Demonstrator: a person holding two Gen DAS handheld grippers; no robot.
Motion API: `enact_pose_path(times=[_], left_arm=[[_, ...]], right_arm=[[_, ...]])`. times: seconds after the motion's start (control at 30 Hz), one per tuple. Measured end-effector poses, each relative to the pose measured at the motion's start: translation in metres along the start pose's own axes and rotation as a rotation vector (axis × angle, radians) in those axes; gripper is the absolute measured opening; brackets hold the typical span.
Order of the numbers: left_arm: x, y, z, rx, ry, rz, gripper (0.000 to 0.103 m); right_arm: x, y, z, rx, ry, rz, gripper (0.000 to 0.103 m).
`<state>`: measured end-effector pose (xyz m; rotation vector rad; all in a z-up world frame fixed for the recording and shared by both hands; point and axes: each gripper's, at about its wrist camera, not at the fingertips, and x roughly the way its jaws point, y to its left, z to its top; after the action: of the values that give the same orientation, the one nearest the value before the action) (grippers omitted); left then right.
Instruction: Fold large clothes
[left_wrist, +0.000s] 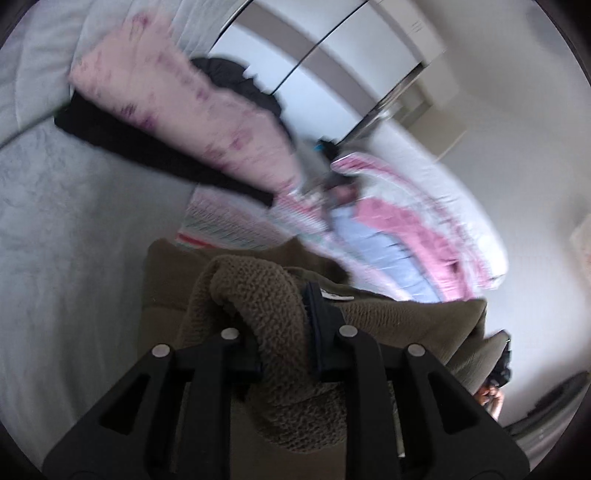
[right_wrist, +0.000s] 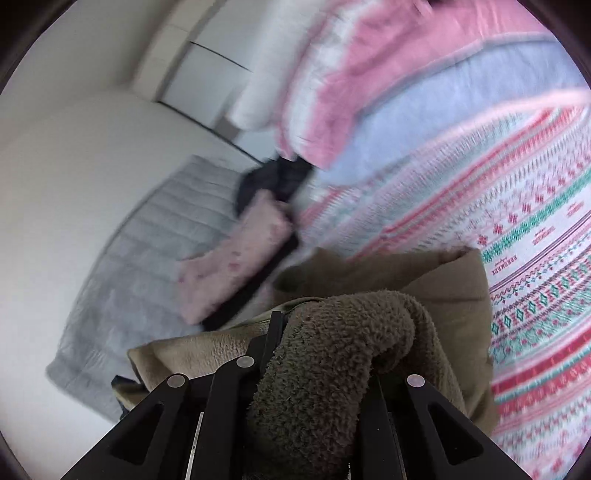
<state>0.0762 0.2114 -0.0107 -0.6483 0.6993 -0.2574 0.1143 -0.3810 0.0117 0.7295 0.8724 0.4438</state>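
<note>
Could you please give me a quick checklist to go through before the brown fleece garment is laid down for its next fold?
1. Left gripper has the brown fleece garment: ok, a fold of fleece sits between its fingers.
2. Right gripper has the fleece: ok, shut on a thick roll of it.
3. Garment spread flat between the two grippers: not ok, it is bunched and draped.
4. Landing spot free: not ok, the patterned blanket and the folded pink garment lie just ahead on the grey bed cover.
5. Garment edges lined up: cannot tell, both views are blurred.
</note>
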Motion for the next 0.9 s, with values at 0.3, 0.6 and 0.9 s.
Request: enact_pose_path(times=[0.3,0.6,0.9], left_arm=[[0.098,0.047,-0.009,0.011,0.173,0.106,0.024],[0.056,0.024,-0.001,0.053,0.193,0.01,0.078],[0.011,0.013,0.002,0.275,0.129,0.183,0.082]], right_arm=[[0.1,-0.085,0.013,0.124,0.175,-0.083,0.012],[0.062,-0.066,0.015,0.127,0.219,0.065,0.031],[-0.013,-0.048,0.025,0.114,0.068,0.198,0.071]])
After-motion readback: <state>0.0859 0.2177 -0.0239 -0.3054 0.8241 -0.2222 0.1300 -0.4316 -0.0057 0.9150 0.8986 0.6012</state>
